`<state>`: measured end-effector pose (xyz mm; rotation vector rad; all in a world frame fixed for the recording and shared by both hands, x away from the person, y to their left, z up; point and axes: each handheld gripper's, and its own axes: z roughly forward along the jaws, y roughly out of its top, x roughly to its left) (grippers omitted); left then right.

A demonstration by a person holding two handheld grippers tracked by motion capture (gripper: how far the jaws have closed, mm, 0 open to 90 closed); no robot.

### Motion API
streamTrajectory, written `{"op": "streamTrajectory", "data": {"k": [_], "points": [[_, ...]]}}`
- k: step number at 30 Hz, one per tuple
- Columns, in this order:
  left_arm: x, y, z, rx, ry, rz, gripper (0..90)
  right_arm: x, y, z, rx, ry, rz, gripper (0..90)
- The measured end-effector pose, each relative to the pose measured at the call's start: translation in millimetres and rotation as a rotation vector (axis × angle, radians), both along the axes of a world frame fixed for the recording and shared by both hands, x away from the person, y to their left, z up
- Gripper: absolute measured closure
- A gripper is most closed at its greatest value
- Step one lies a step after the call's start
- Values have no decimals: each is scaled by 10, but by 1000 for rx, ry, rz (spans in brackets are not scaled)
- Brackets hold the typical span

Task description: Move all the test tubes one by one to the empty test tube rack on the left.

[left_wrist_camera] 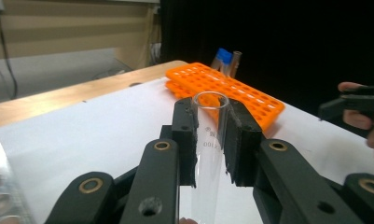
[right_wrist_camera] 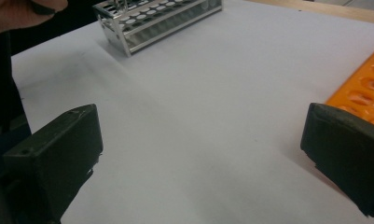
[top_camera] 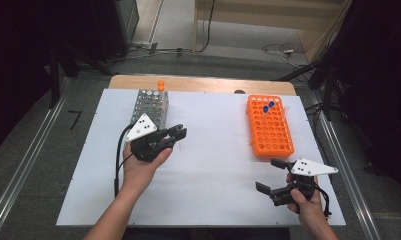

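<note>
Left gripper point(top_camera: 175, 134): fingers point(left_wrist_camera: 243, 140) closed on a clear glass test tube point(left_wrist_camera: 209, 154), held above the counter point(top_camera: 213, 150) between the two racks.
Test tube: open mouth up in the left gripper view, pinched at both sides just below the rim.
Right gripper point(top_camera: 270, 176): fingers point(right_wrist_camera: 58, 158) spread wide, nothing between them, near the counter's front right edge.
Orange rack point(top_camera: 270, 125): right side of the counter, two blue-capped tubes point(top_camera: 268, 106) at its far end.
Metal rack point(top_camera: 150, 107): left side, behind the left gripper.

On the table point(top_camera: 213, 165), a metal rack point(top_camera: 151, 107) stands far left; a plastic rack point(top_camera: 269, 125) holding capped tubes point(top_camera: 268, 106) lies far right.
</note>
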<state>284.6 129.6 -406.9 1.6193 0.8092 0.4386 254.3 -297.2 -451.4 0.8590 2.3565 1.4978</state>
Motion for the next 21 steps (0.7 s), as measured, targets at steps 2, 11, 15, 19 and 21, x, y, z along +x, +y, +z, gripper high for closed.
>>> {"op": "streamTrajectory", "data": {"k": [2, 11, 15, 19, 21], "points": [[43, 40, 19, -2, -3, 13, 761, -3, -53, -8, 1, -2, -15, 0], [259, 147, 44, 7, 13, 56, 761, 108, -330, -83, 14, -4, -84, 0], [364, 205, 50, -5, 24, 85, 762, 150, -437, -103, 29, -1, -113, 0], [469, 266, 72, -21, 30, 111, 761, 172, -493, -115, 30, -2, -134, 0], [513, 288, 97, -25, 33, 123, 761, 175, -504, -110, 26, -8, -134, 0]]}}
